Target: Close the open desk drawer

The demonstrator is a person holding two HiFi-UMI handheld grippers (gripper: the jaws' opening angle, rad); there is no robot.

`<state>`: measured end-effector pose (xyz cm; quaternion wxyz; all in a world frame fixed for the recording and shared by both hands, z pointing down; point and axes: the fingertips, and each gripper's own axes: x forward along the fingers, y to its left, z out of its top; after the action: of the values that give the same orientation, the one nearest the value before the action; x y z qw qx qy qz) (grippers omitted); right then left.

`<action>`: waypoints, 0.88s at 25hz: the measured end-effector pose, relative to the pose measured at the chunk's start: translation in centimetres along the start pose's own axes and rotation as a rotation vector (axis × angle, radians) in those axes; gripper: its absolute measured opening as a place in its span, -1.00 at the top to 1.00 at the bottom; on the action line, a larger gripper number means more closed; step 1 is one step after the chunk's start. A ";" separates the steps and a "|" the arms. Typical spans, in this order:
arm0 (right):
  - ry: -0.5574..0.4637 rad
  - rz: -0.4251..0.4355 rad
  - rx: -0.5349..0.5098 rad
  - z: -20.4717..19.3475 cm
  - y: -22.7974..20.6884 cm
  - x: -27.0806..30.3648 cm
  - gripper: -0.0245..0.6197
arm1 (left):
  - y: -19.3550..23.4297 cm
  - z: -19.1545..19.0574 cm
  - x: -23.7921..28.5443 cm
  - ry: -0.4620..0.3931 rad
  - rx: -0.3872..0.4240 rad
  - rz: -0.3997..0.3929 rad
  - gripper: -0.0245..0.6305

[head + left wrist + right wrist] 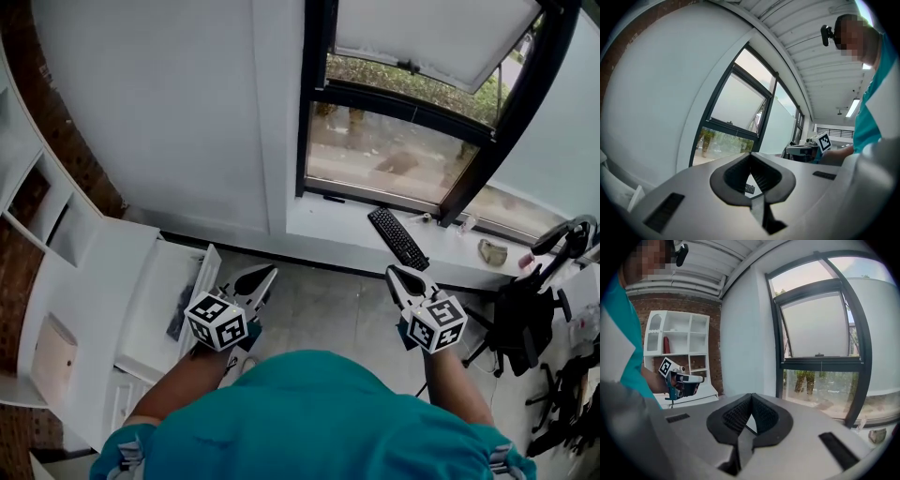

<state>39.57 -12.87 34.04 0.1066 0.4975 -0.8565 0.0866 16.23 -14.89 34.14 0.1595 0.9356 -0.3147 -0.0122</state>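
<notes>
I hold both grippers up in front of me, touching nothing. My left gripper (265, 276) has its jaws shut tip to tip with nothing between them. My right gripper (396, 275) is the same, pads meeting and empty. The open drawer (155, 298) sits at about nine o'clock from my left gripper, near it and lower, pulled out of the white desk (103, 274). Its front panel is the part nearest my left jaws, and I judge the push is not yet begun.

If I press that panel off-centre, the drawer may skew on its runners and jam partway. The panel looks smooth and painted, so my narrow closed tips could skate off it. A dark item (178, 312) lies inside; I cannot tell what it is. A hard shove could fling it about, or catch it if it rides up.

The drawer is a shallow, flat-sided white box with a glossy finish. My jaws are pale grey hard plastic with black ribbed pads tapering to a point. The floor (328, 309) at six o'clock below them is pale tile.
</notes>
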 end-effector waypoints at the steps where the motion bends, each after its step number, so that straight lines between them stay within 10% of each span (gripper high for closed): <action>1: 0.002 0.006 -0.006 0.2 0.2 0.8 0.86 | 0.7 -0.1 -0.3 -0.001 -0.007 0.013 0.88; 22: 0.109 0.511 -0.258 -1.1 17.4 19.6 0.86 | 11.4 -11.8 -15.5 -0.068 -0.217 0.490 0.88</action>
<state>15.05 -20.41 39.63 0.1898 0.2425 -0.9510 0.0276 -1.40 -10.88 47.68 0.2464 0.8079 -0.5340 -0.0384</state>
